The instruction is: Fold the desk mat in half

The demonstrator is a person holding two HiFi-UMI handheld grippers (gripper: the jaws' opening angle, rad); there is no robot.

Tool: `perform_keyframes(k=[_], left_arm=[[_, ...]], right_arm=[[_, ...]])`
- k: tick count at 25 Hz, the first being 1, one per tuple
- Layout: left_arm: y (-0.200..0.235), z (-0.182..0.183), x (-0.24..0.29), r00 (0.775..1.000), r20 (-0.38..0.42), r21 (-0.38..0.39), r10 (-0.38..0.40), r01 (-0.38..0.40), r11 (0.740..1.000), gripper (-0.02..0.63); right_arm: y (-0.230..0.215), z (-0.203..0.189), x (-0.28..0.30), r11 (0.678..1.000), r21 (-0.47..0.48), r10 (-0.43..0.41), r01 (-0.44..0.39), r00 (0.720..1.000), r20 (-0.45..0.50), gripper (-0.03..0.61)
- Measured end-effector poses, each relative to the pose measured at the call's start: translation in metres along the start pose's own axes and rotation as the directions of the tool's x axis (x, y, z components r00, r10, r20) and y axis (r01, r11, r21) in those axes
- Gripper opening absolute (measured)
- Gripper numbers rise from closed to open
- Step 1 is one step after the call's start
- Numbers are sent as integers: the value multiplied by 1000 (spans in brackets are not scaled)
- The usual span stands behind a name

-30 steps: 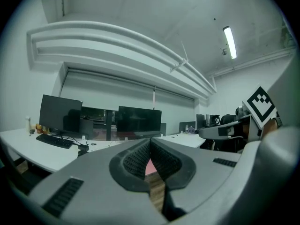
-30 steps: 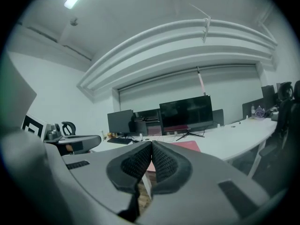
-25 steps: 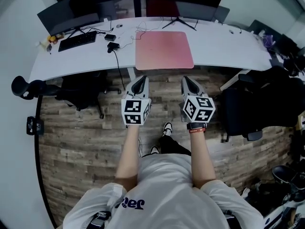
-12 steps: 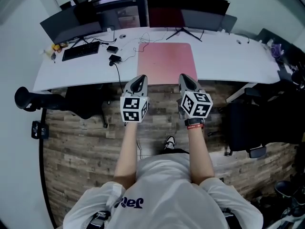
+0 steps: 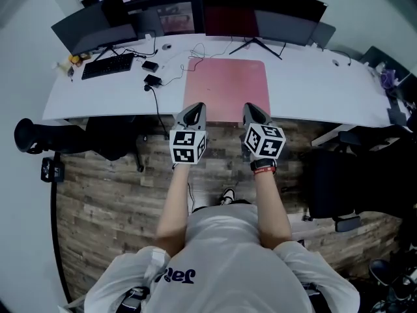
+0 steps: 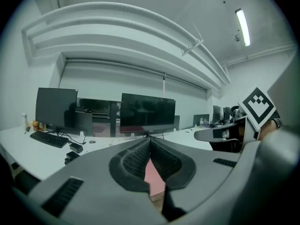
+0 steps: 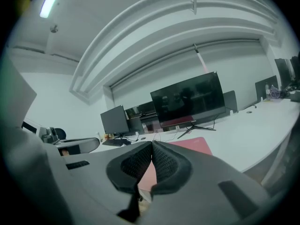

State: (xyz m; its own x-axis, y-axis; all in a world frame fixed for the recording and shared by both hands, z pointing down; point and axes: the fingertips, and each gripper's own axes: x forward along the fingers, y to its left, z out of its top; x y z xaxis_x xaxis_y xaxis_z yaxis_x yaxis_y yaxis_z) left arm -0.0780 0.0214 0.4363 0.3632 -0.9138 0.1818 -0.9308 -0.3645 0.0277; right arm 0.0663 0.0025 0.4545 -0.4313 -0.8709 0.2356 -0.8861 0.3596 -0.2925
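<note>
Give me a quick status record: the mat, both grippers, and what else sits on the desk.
desk mat: pink, lying flat and unfolded on the white desk
left gripper: jaws shut, nothing between them, near the mat's near left corner, not gripping it
right gripper: jaws shut, nothing between them, near the mat's near right corner, not gripping it
other items: keyboard to the mat's left, large monitor behind the mat
fold: not started

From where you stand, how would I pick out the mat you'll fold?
Find the long white desk with the dark monitors. At the middle of its front edge lies the desk mat, flat and unfolded. It is the only pink thing there; the keyboard to its left is black.
</note>
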Motion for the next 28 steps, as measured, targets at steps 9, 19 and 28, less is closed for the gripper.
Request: perform_keyframes(k=[9,19,28], left_arm=[[4,-54,40,996,-84,-102,39,-48,994,20],[7,-123,75,974,-225,-258,0,-60,964,22],[17,-187,103,936,-348,-324,-45,-76,943,69]], right_arm=[[-51,-35,34,996,89,8,-3,998,-55,14],[-82,-92,62,986,166,3,24,987,-162,14],[-97,-148,94,961,270,18,57,963,-269,38]])
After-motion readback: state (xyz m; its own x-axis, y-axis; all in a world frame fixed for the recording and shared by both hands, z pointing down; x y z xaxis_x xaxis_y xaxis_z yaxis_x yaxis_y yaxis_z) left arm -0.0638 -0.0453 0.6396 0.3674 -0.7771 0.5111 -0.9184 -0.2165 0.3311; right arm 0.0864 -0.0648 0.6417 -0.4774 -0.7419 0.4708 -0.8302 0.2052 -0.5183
